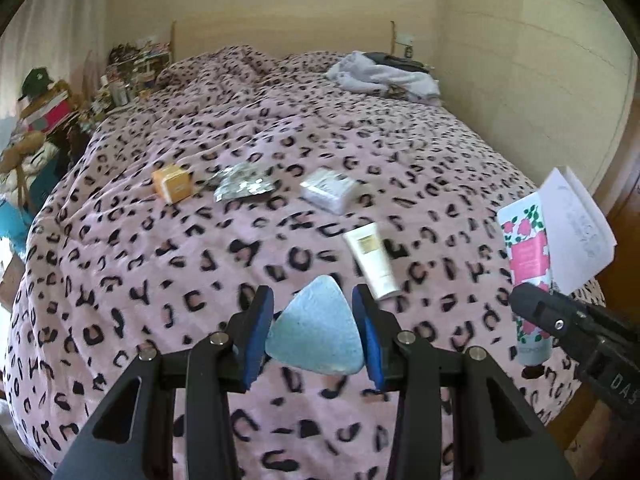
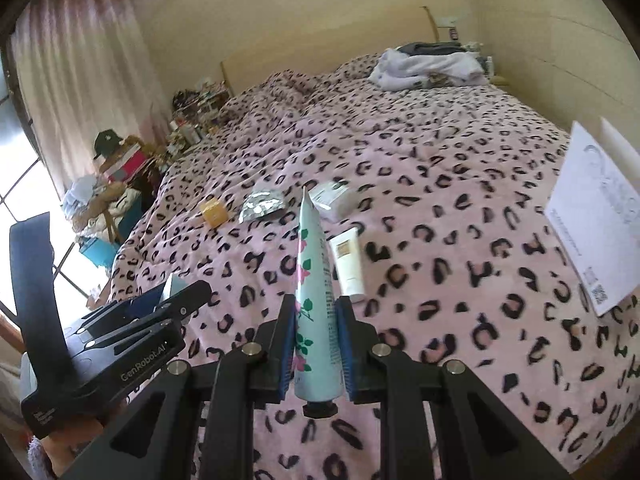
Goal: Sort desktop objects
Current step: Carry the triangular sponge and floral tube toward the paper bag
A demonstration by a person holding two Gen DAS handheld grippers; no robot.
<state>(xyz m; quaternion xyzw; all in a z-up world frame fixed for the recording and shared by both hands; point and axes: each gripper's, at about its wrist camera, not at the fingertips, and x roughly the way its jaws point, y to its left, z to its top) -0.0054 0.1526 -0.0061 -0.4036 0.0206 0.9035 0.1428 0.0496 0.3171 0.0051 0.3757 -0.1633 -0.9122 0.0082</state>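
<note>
I see wide bare leopard-print bed [image 1: 280, 128] beyond the orange box [image 1: 172, 183], foil packet [image 1: 242, 187], white box [image 1: 330, 191] and white tube [image 1: 373, 261]; a paper sheet [image 2: 596, 216] lies near the right edge. My left hand-held gripper [image 1: 314, 330] is clamped on a blue triangular sponge [image 1: 316, 332]. My right hand-held gripper [image 2: 316, 344] pinches the floral tube [image 2: 314, 280], lifted off the bed.

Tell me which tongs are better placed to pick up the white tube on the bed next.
Neither is free: the left tongs hold a blue triangular sponge, the right tongs a floral tube. The white tube lies nearer the right.
</note>
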